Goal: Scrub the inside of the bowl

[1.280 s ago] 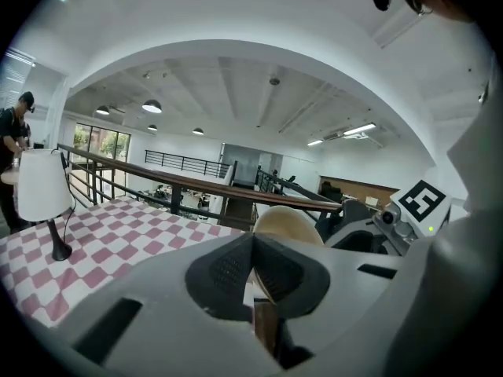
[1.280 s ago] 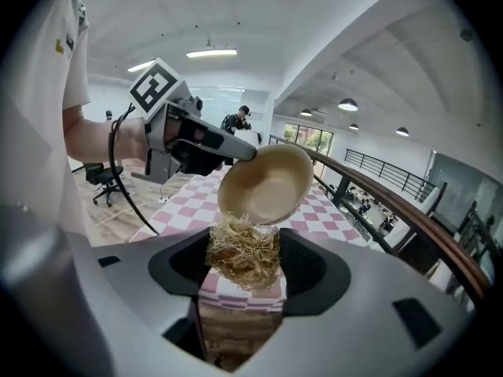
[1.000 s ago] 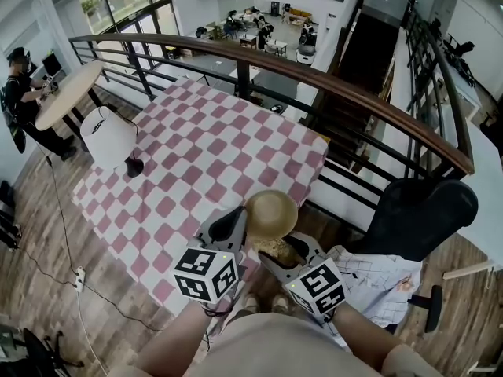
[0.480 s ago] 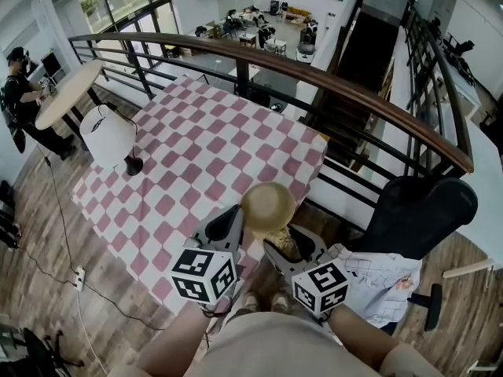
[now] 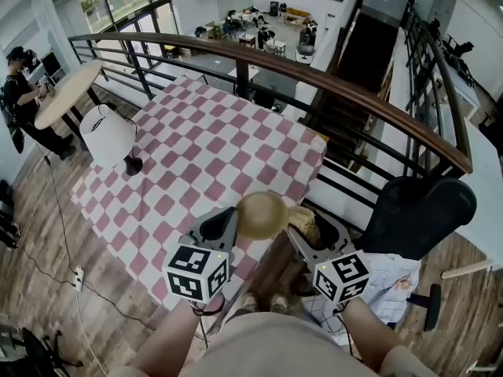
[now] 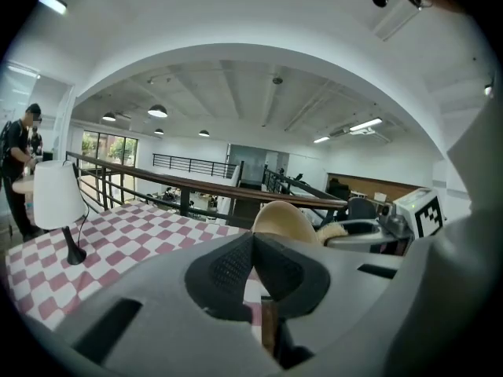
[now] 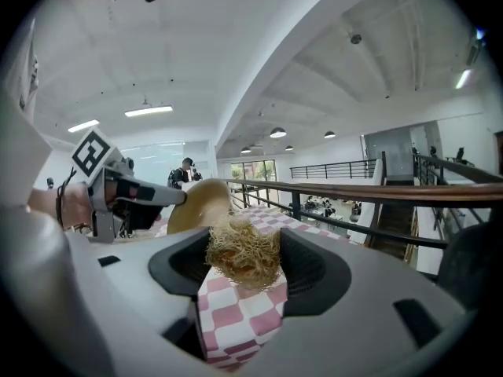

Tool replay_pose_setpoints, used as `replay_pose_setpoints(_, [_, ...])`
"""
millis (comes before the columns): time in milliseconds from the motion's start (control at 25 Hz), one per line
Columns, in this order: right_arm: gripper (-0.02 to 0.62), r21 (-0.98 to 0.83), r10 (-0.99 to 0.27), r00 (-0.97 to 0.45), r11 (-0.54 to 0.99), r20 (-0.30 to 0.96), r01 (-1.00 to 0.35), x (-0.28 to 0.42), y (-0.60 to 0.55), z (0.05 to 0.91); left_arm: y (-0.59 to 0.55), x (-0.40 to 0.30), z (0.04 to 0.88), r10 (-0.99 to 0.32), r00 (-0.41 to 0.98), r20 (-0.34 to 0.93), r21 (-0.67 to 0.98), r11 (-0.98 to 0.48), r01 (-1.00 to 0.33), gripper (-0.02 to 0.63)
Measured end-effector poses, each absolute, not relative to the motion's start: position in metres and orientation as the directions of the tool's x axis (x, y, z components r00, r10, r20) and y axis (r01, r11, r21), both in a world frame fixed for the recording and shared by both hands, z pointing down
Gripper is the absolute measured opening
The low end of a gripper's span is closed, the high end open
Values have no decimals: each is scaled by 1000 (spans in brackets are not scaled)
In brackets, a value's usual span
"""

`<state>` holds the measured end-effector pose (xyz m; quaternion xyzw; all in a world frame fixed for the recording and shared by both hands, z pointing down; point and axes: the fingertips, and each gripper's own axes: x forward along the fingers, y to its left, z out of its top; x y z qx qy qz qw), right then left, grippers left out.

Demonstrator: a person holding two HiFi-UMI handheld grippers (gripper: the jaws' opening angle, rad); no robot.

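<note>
Wood, pale tan and round: the wooden bowl hangs in the air just off the near edge of the pink-and-white checked table. It is pinched by its rim in my left gripper, whose jaws are pressed nearly together on that thin edge. My right gripper is clamped on a straw-coloured fibre scrubber, which sits just beside the bowl on its right, not inside it as far as I can tell. My worry is the hold: so narrow a bite on the rim could let the bowl pivot or slip once I push the scrubber into it. With nothing under it, the bowl would likely drop to the plank floor. The loose fibres may also drag out of my right jaws if I scrub hard.
</note>
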<state>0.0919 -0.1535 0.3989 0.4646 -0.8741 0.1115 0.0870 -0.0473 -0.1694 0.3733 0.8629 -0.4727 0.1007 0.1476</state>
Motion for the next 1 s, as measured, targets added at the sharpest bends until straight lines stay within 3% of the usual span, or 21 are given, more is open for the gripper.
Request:
replay_pose_setpoints(280, [252, -135, -792, -575, 558, 207, -818, 101, -167, 371, -153, -22, 387, -714, 590, 378, 104, -601, -793, 17])
replay_pose_setpoints(640, [252, -119, -720, -664, 655, 204, -746, 61, -162, 355, -132, 23, 396, -630, 650, 425, 16, -713, -701, 17])
replay_pose_setpoints(1000, [252, -125, -691, -692, 683, 207, -719, 48, -159, 357, -129, 26, 402, -612, 653, 446, 22, -722, -691, 17])
